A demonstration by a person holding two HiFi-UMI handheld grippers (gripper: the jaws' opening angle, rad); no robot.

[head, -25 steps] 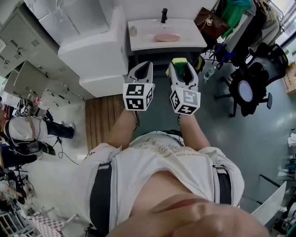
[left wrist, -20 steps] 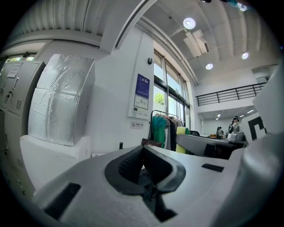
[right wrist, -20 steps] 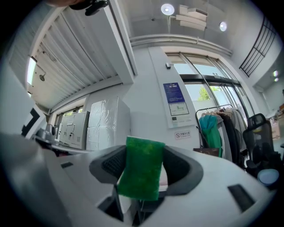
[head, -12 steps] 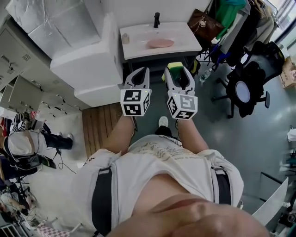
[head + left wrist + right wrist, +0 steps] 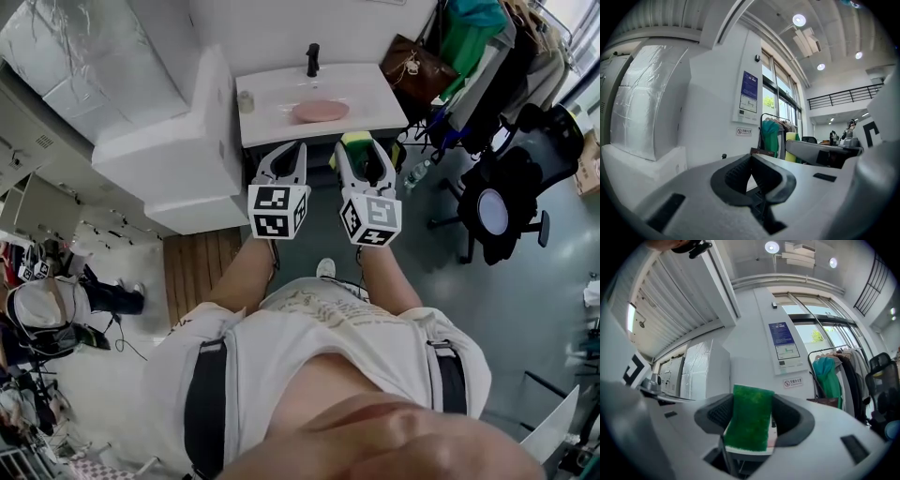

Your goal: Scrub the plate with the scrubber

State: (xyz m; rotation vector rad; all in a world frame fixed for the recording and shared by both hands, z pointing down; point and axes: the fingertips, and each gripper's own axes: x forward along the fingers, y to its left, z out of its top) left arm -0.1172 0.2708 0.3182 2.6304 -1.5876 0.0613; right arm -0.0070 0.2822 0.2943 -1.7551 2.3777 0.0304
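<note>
White bench point(image 5: 375, 94) with a basin stands against the wall. Left gripper point(image 5: 292, 150) is short of the bench's near edge, fingers closed together on nothing. Right gripper point(image 5: 364, 148) is just beside it, fingers clamped on the scrubber. Pink plate point(image 5: 320, 111) lies near the bench's centre. Green-and-yellow scrubber point(image 5: 749, 418) stands upright, apart from the plate.
</note>
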